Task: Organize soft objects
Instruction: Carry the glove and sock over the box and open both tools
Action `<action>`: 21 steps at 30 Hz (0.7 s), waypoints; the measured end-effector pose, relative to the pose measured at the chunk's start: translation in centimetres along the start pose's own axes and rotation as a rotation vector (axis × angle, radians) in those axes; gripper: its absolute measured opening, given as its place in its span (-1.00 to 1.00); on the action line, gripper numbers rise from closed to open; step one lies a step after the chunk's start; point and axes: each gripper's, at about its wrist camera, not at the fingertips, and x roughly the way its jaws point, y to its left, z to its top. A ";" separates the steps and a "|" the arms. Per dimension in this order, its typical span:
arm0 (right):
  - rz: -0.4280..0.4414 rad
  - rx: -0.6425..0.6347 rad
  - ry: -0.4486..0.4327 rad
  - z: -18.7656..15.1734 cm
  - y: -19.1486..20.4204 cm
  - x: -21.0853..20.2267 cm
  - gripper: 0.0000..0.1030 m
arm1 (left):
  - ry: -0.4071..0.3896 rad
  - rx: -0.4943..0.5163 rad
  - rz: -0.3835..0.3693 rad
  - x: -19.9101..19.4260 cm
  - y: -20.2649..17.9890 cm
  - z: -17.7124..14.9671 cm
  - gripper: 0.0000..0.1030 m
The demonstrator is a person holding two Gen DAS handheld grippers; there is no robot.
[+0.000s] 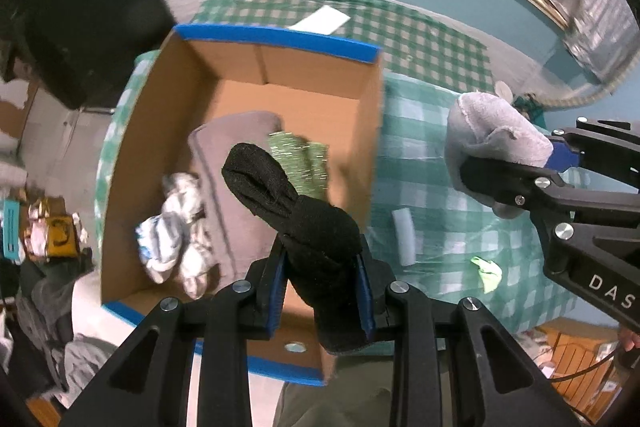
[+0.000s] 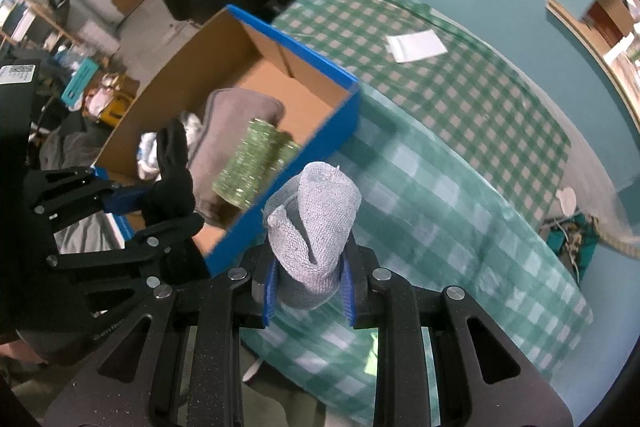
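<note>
The left tool (image 1: 322, 281) squeezes a black sock (image 1: 296, 211) above the box (image 1: 280, 39). The right tool (image 2: 310, 287) squeezes a grey sock (image 2: 316, 215).

Black sock (image 1: 316, 227) looking fuzzy, matt; grey sock (image 2: 316, 223) showing coarse knit; box (image 1: 320, 95) showing plain matt cardboard.

A rolled black knit sock (image 1: 296, 223) stands clamped between the left gripper's (image 1: 323, 291) pads, above the blue-edged cardboard box (image 1: 280, 39). A rolled grey knit sock (image 2: 316, 223) sits pinched in the right gripper (image 2: 310, 291).
</note>
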 end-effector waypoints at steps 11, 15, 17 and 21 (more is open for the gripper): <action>0.023 -0.086 0.025 3.6 4.9 2.4 -0.54 | -0.002 -0.101 0.040 0.3 5.9 -0.2 -0.41; 0.034 -0.096 0.035 4.5 5.9 3.2 -0.54 | 0.000 -0.128 0.043 0.6 7.9 -0.2 -0.41; 0.039 -0.101 0.042 4.9 6.5 3.8 -0.54 | 0.003 -0.137 0.047 0.8 8.7 -0.3 -0.41; 0.045 -0.103 0.055 5.6 7.3 4.5 -0.53 | 0.013 -0.149 0.049 1.3 9.9 -0.4 -0.41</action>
